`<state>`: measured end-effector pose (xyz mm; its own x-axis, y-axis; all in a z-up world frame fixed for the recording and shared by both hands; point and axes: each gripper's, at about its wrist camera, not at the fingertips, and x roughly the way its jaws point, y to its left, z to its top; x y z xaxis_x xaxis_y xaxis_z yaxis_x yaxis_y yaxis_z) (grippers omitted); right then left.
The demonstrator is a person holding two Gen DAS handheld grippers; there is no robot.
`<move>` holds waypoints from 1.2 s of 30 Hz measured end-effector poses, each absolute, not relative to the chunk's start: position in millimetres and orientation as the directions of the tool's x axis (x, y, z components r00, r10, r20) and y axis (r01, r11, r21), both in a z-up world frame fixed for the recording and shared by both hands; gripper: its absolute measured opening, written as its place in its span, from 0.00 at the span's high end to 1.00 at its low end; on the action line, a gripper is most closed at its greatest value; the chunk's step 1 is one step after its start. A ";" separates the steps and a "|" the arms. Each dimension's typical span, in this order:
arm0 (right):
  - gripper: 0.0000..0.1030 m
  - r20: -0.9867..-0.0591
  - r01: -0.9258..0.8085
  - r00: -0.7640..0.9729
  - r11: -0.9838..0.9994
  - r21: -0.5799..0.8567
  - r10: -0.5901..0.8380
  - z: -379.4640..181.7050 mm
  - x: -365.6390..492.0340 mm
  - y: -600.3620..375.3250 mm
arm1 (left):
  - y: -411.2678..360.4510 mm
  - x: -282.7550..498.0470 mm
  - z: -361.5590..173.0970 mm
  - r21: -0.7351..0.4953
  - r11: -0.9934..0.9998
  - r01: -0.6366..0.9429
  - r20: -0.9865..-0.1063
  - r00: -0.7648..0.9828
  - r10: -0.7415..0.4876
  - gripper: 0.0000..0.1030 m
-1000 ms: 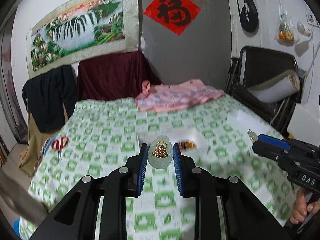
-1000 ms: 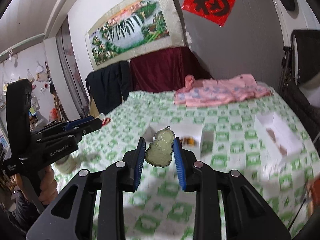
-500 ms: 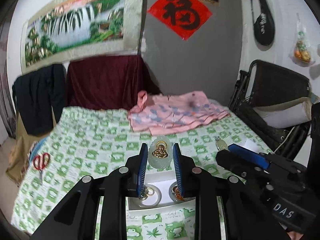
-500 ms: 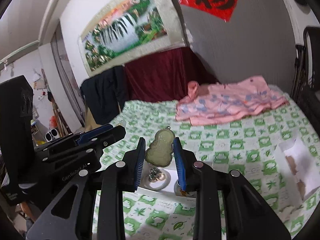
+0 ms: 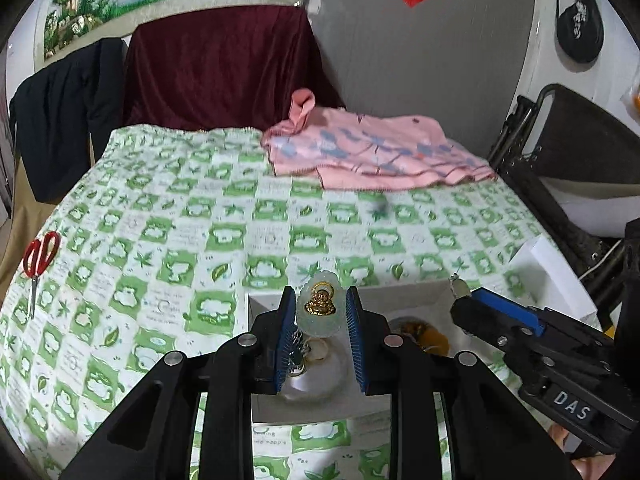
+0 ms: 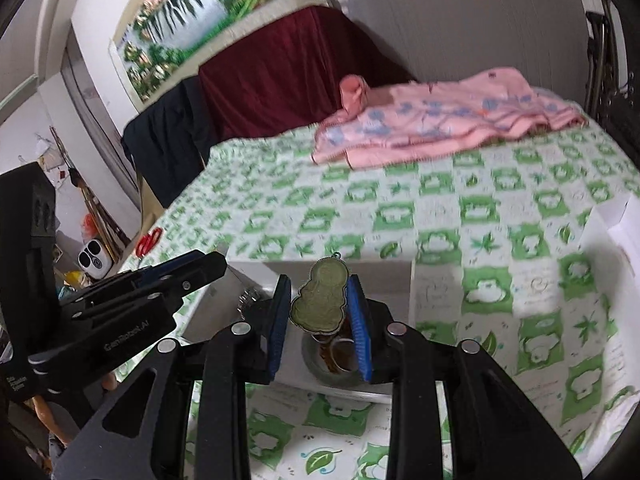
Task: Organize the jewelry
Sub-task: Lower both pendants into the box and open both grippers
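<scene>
My left fingers [image 5: 285, 336] stand narrow, their 2 blue pads pressed on the sides of a pale green pendant [image 5: 320, 312] with a small gold seated figure on its face. The pendant sits upright between the tips of my left gripper [image 5: 319, 320], its scalloped top rising a little above the pads. Below and just behind it is a white tray [image 5: 264, 304] on the green-and-white checked tablecloth [image 5: 168, 240]. In the tray, a round well directly under my left tips holds rings and a bit of chain [image 5: 308, 350], partly hidden by the left pad; the well next to it on the right holds amber-coloured pieces [image 5: 424, 334].

My right fingers [image 6: 356, 320] are just as narrow, clamped on a flat olive-green pendant [image 6: 320, 304] shaped like a seated figure with a metal rim and a small loop at the top. It stands upright in my right gripper [image 6: 319, 312], over the tray [image 6: 380, 276], above a round well with rings and amber pieces [image 6: 336, 354]. Seen from the left camera, my right gripper [image 5: 466, 304] hangs just beside the tray's right end, its pendant edge-on at the tips.

Red scissors [image 5: 38, 258] lie well apart at the cloth's left edge, and a pink garment [image 5: 372, 156] lies at the far side.
</scene>
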<state>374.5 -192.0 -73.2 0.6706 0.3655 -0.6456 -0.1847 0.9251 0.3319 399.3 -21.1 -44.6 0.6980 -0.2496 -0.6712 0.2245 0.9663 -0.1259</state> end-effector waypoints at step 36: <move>0.42 -0.640 -0.125 0.731 0.968 0.216 0.237 -80.3 363.5 -188.7 | -18.2 394.1 -57.3 -0.053 0.987 0.149 -0.669 0.728 -0.146 0.15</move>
<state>363.5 -188.7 -80.3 0.7309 0.2372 -0.6399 -0.1250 0.9683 0.2162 394.1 -18.2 -57.3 0.7284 -0.1460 -0.6694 0.1489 0.9874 -0.0534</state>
